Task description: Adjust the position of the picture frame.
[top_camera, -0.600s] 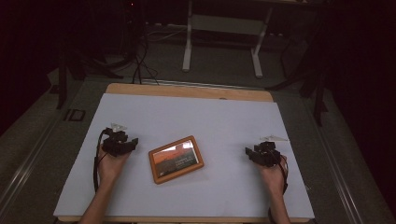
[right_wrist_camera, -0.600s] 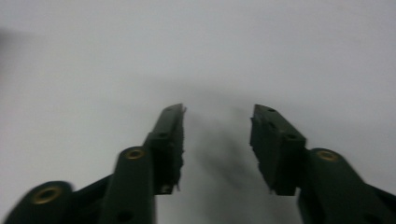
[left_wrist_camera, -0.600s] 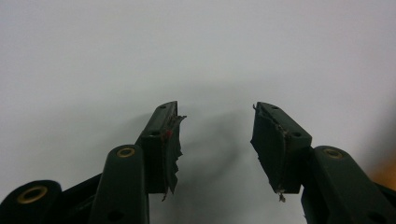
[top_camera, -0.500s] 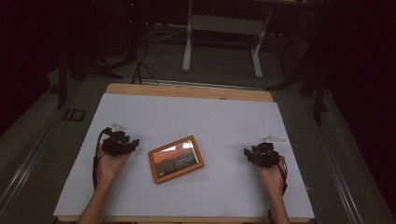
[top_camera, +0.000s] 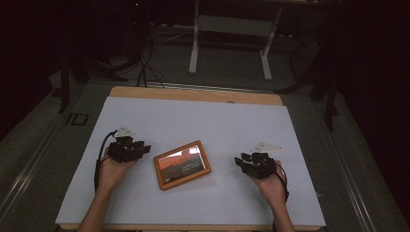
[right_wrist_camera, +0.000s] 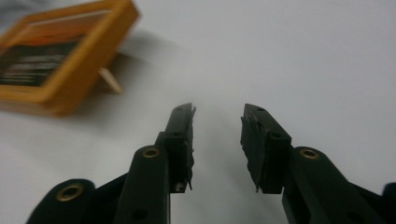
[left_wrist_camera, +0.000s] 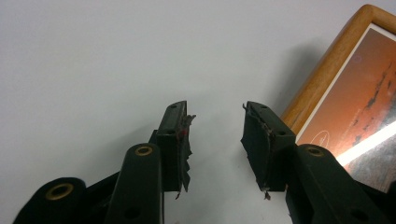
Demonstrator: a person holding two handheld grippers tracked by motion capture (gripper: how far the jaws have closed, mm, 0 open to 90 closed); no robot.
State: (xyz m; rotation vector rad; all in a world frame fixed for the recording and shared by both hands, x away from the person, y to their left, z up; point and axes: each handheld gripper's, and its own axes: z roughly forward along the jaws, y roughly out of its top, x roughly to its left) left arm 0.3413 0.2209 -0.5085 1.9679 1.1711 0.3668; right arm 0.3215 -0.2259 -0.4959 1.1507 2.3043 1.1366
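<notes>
Desk (top_camera: 203, 121): white top. Picture frame (top_camera: 182, 165) lies face up mid-desk, between both tools, one edge propped on its stand. Left hand-held gripper (top_camera: 143, 147) and right hand-held gripper (top_camera: 240, 161) both spread, empty. Risk: one-sided push skids the frame or folds the stand.

I logged: picture frame (top_camera: 182, 164) – honey-orange wood, white mat, red-orange print with dark lower band (a bright streak crossed it) | grippers – black, brass-coloured rivets | table cover (top_camera: 203, 121) – plain white
</notes>
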